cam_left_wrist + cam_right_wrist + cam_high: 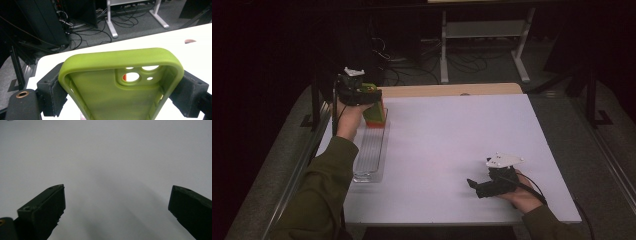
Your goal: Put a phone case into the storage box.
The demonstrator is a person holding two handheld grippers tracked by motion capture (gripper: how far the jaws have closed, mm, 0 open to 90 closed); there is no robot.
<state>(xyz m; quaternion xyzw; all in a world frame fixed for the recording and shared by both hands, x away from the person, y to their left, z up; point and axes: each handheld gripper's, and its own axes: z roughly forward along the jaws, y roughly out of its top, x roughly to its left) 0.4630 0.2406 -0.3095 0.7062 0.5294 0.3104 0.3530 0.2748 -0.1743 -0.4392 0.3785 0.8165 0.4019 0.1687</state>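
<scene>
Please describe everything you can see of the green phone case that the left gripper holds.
The green phone case looks like soft matte rubber, olive-green, with rounded corners and a raised rim. Its hollow inside faces the left gripper view, and a camera cut-out with several holes sits near the top. The left gripper is shut on its two long sides. In the high view it is held at the far end of a clear tray, next to something orange-red.

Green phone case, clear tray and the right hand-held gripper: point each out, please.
green phone case (105, 100), left gripper view, on its inner back panel.
clear tray (370, 150), high view, on its ribbed bare floor.
right hand-held gripper (117, 202), right gripper view, midway between its open jaw tips.
</scene>
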